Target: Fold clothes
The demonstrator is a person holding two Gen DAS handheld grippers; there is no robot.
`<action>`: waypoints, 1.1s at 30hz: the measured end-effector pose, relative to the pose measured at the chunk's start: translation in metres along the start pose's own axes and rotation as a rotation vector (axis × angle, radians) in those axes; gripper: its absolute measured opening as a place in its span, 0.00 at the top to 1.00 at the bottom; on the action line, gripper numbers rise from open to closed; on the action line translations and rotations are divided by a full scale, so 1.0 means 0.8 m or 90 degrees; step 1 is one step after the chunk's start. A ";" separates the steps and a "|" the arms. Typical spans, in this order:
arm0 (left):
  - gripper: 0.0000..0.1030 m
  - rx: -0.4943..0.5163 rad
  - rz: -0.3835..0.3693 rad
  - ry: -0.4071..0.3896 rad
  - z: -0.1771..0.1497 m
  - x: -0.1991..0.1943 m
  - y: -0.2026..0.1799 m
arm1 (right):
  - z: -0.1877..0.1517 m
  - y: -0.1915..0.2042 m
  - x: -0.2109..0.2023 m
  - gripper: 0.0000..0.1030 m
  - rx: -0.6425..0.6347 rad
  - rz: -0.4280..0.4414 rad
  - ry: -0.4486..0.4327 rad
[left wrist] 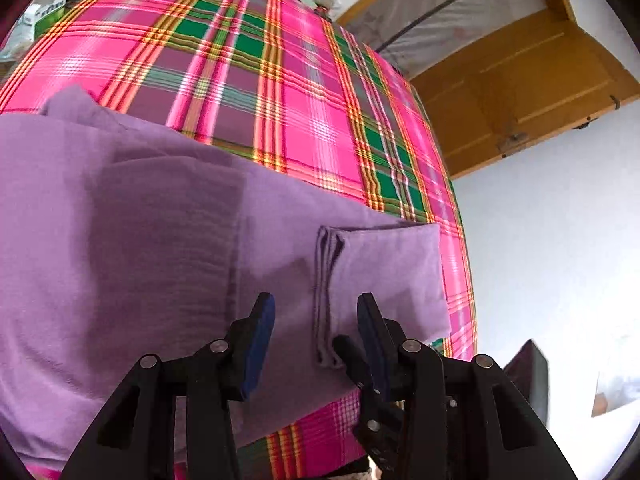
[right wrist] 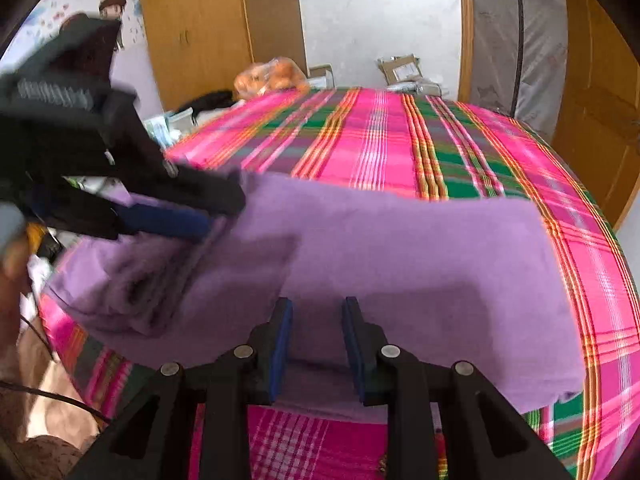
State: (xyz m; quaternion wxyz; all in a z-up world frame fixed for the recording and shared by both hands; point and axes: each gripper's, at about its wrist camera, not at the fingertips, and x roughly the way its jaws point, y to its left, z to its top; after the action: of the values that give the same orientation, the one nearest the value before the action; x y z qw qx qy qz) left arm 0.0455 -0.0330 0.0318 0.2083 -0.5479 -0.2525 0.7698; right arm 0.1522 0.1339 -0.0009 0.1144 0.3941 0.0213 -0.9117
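A purple garment [left wrist: 160, 240] lies spread on the pink plaid bedspread [left wrist: 304, 100]. One sleeve [left wrist: 384, 272] is folded back over the body, and its cuff edge runs between my fingers. My left gripper [left wrist: 316, 312] hovers open just above that cuff. In the right wrist view the same garment [right wrist: 420, 264] fills the middle. My right gripper [right wrist: 318, 312] stands open over its near hem with only cloth showing in the gap. The left gripper [right wrist: 224, 212] reaches in from the left over a bunched sleeve [right wrist: 132, 288].
The bed's edge [left wrist: 464, 240] drops off to a pale floor on the right. Cardboard boxes [right wrist: 400, 68] and a bag of orange things [right wrist: 272, 76] sit beyond the far end. A wooden door [left wrist: 520, 92] and a wrapped mattress [right wrist: 516, 40] stand close by.
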 end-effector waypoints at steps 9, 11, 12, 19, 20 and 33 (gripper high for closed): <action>0.57 -0.012 -0.008 -0.016 -0.003 -0.022 0.016 | 0.002 0.025 0.006 0.74 -0.024 -0.016 -0.005; 0.57 -0.016 -0.007 -0.022 -0.004 -0.027 0.021 | 0.008 0.032 0.001 0.74 -0.041 -0.027 -0.001; 0.57 -0.018 -0.007 -0.024 -0.005 -0.030 0.023 | 0.009 0.035 0.000 0.74 -0.043 -0.024 -0.005; 0.57 -0.035 0.001 -0.047 -0.013 -0.055 0.048 | 0.007 0.055 0.012 0.74 -0.068 -0.039 0.013; 0.57 -0.038 0.003 -0.053 -0.015 -0.061 0.054 | 0.010 0.056 0.009 0.74 -0.063 -0.038 0.013; 0.57 -0.087 0.053 -0.115 -0.048 -0.119 0.127 | 0.019 0.123 -0.003 0.74 -0.106 0.087 -0.034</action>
State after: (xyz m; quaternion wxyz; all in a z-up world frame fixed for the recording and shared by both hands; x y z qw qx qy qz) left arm 0.1073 -0.1640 0.0289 0.1146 -0.4993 -0.2995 0.8049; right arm 0.1649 0.0370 0.0163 0.2089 0.3594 0.0669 -0.9070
